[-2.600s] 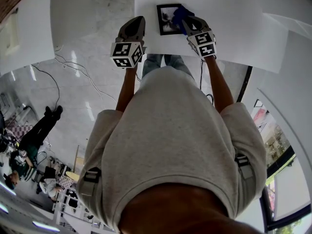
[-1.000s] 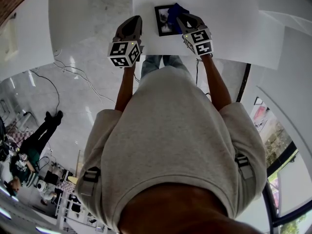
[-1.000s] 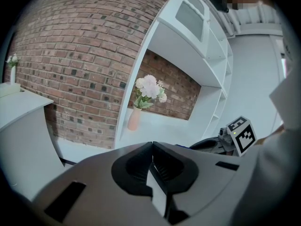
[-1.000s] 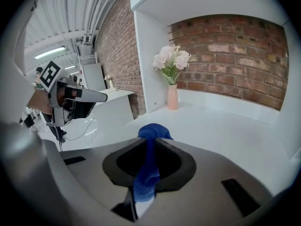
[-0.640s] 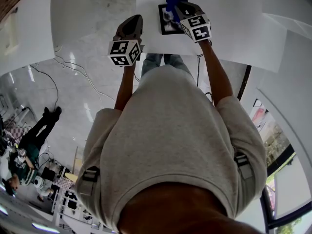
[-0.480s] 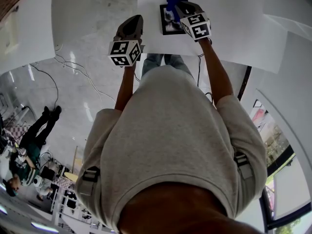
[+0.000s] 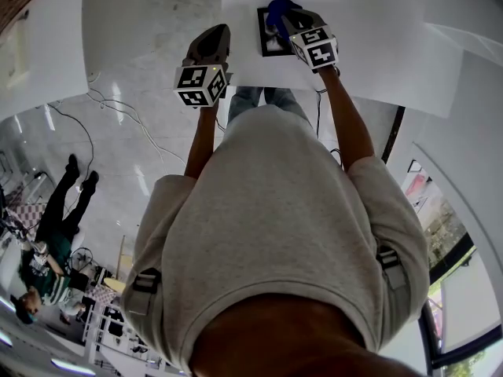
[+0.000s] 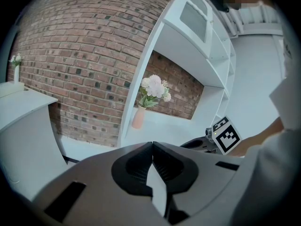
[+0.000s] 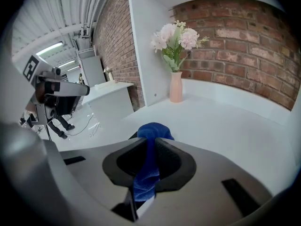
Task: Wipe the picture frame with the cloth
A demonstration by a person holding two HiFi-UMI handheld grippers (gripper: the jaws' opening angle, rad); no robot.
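Note:
A black picture frame (image 7: pixel 269 39) lies flat on the white table (image 7: pixel 377 38). My right gripper (image 7: pixel 286 20) is over the frame's right half, shut on a blue cloth (image 7: pixel 277 9) that bunches out past its tips onto the frame's far part. In the right gripper view the cloth (image 9: pixel 151 132) is pinched between the jaws of that gripper (image 9: pixel 150 144). My left gripper (image 7: pixel 219 33) hovers by the table's left edge, left of the frame. In the left gripper view its jaws (image 8: pixel 152 146) meet with nothing between them, and the right gripper's marker cube (image 8: pixel 225 135) shows beyond.
A pink vase of flowers (image 9: pixel 176 85) stands on the table against the brick wall, also seen as the vase (image 8: pixel 138 117) in the left gripper view. A white counter (image 7: pixel 43 42) lies to the left. Cables (image 7: pixel 118 108) and a person (image 7: pixel 51 234) are on the floor.
My right gripper slid the cloth toward the frame's far edge, then came back a little toward me. The left gripper has stayed almost still.

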